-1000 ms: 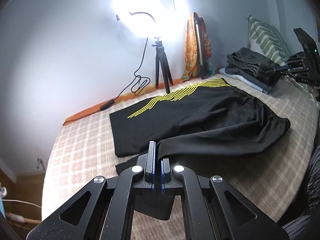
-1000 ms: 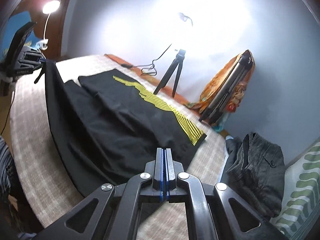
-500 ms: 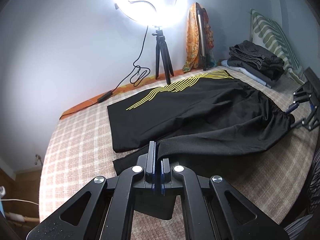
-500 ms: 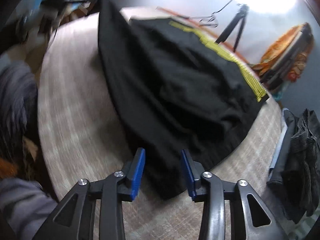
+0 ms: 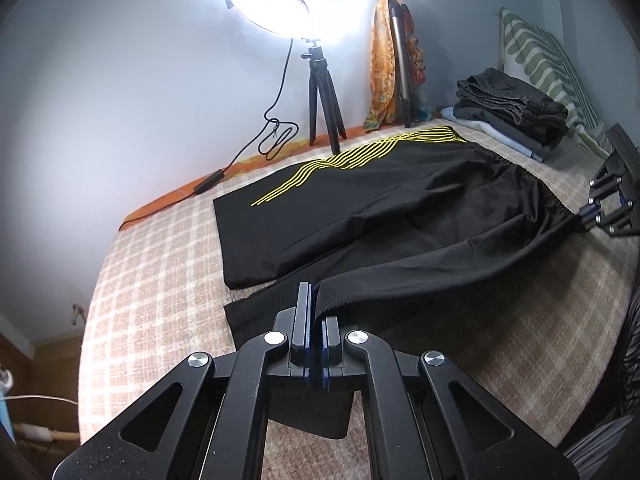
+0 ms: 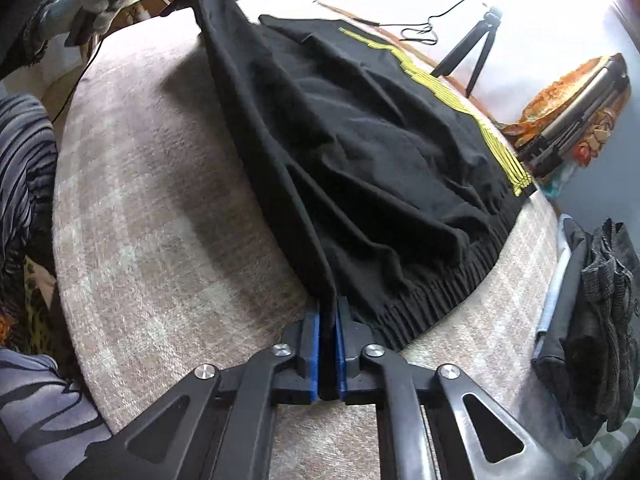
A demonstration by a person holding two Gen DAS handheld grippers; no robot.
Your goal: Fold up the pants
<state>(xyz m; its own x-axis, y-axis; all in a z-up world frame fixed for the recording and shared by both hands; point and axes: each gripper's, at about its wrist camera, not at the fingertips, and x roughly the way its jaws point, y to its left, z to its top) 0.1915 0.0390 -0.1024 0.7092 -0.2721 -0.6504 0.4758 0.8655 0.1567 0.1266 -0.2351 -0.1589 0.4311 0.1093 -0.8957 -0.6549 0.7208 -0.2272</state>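
With the left claw (image 5: 315,322) pinched tight on the hem and the right claw (image 6: 328,334) clamped on the waistband of the black track pants (image 5: 400,208) stretched on the bed (image 5: 160,264) between them, uneven lifting risks fabric slipping free or creasing.

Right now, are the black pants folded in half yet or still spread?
Still spread, mid-fold: the black pants lie across the bed; the left gripper and right gripper hold one edge raised.
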